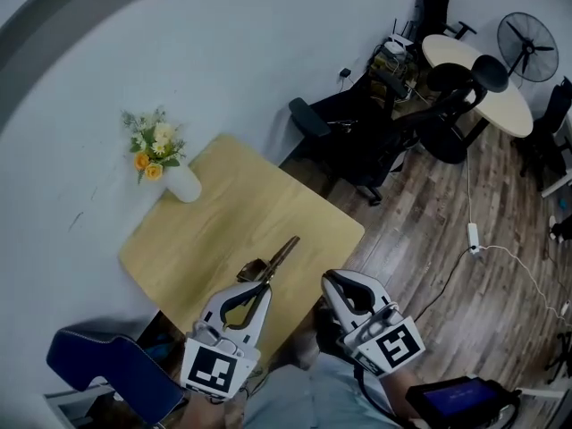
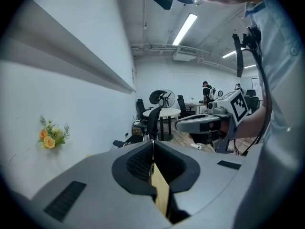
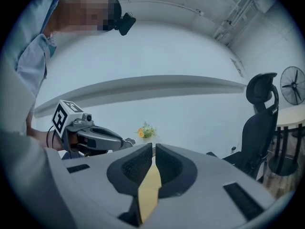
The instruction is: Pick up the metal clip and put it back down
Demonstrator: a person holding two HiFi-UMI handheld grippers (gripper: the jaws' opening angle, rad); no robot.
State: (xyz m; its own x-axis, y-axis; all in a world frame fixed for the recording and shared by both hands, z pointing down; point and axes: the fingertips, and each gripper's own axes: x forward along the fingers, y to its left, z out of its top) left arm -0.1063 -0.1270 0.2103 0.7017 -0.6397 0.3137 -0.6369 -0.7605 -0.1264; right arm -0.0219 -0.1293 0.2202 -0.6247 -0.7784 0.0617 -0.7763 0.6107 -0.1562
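Left gripper (image 1: 261,284): fingers pinching the metal clip (image 1: 279,255) by its near end
Metal clip: over the desk (image 1: 192,239); 5 o'clock from the flower vase (image 1: 182,186)
Right gripper (image 1: 331,280): fingers pressed together; empty

Matt wood table (image 1: 207,229), dull-sheened metal clip (image 1: 282,255), smooth vase (image 1: 183,186), grainy wood-plank floor (image 1: 429,257).

table (image 1: 214,213) pale yellow | metal clip (image 1: 279,256) bronze-brown | flowers (image 1: 154,150) yellow-orange | vase (image 1: 183,186) white

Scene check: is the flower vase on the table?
Yes, the flower vase stands on the far corner of the yellow table.
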